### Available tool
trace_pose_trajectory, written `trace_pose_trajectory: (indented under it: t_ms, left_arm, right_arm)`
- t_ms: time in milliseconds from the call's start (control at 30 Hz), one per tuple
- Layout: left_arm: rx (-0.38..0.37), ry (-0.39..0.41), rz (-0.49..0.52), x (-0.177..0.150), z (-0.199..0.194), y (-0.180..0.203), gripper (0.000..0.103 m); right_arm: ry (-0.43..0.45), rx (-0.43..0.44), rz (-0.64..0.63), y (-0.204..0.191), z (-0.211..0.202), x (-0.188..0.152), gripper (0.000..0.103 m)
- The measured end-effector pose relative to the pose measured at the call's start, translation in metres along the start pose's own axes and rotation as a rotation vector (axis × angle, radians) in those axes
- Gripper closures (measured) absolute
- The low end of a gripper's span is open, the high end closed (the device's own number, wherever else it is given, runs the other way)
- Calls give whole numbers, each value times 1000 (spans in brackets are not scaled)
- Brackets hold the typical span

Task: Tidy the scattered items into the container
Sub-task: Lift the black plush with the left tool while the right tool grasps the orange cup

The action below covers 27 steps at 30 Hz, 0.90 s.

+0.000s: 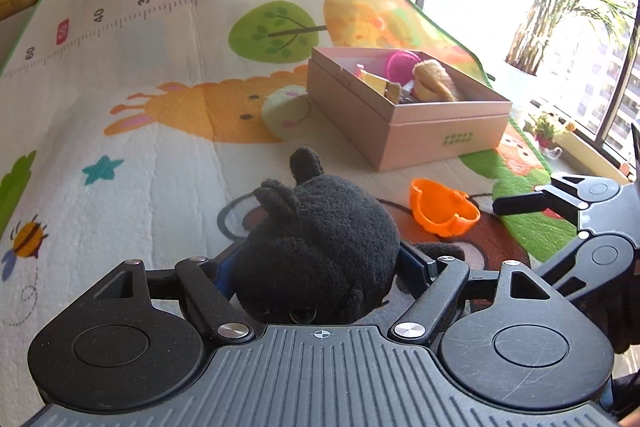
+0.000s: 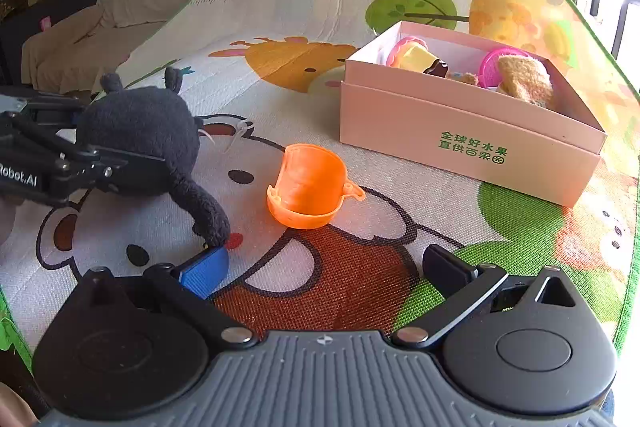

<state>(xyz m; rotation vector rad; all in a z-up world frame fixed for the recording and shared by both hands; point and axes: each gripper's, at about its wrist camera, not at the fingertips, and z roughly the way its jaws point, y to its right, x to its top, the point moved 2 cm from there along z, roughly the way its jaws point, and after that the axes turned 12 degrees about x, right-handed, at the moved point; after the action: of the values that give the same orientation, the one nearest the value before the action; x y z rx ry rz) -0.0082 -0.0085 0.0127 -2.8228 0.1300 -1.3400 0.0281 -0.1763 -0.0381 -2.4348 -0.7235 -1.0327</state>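
Note:
My left gripper is shut on a black plush toy, which fills the gap between its fingers; in the right wrist view the toy is held just above the mat at the left. An orange plastic cup lies on its side on the mat, also in the left wrist view. My right gripper is open and empty, just short of the cup. The pink cardboard box stands beyond the cup and holds several toys.
A colourful play mat covers the floor. A sofa with cushions stands at the far left. A window with potted plants is to the right of the box.

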Motion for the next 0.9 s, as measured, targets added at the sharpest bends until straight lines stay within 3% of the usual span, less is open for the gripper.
trace_pose_trajectory:
  t_ms: [133, 267, 567, 900]
  left_arm:
    - [2, 0, -23, -6, -1, -3, 18]
    - [-5, 11, -30, -5, -1, -5, 9]
    - [-41, -10, -68, -9, 2, -4, 8]
    - [-48, -8, -68, -10, 1, -5, 6]
  right_arm:
    - [-1, 1, 16, -3, -3, 1, 0]
    - [38, -67, 61, 3, -9, 5, 0]
    - [41, -309, 19, 25, -20, 12, 0]
    - [69, -238, -2, 8, -31, 17, 0]
